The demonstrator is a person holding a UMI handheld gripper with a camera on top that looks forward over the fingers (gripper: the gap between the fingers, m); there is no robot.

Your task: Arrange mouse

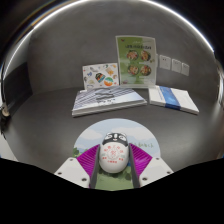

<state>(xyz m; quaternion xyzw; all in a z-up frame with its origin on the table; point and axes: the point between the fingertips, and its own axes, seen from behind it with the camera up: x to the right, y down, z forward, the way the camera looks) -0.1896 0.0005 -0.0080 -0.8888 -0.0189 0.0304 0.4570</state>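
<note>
Mouse (113,153) clamped between our fingers (113,168), seemingly carried above surface (60,125); next we pick a spot, lower, release.

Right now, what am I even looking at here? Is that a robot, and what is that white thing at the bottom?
No robot arm here: a person carries a hand-held gripper with two fingers. The one picture comes from a wide-angle camera riding on that gripper and looking forward along the fingers, which is why everything bends. The purple patches are pads on the fingers' inner faces. The white thing is a computer mouse, and the fingers appear closed on its sides, so it is held. Beyond it, on the grey table, lie a striped booklet and a white and blue booklet. Further back, a food leaflet and a smaller card stand upright.
</note>
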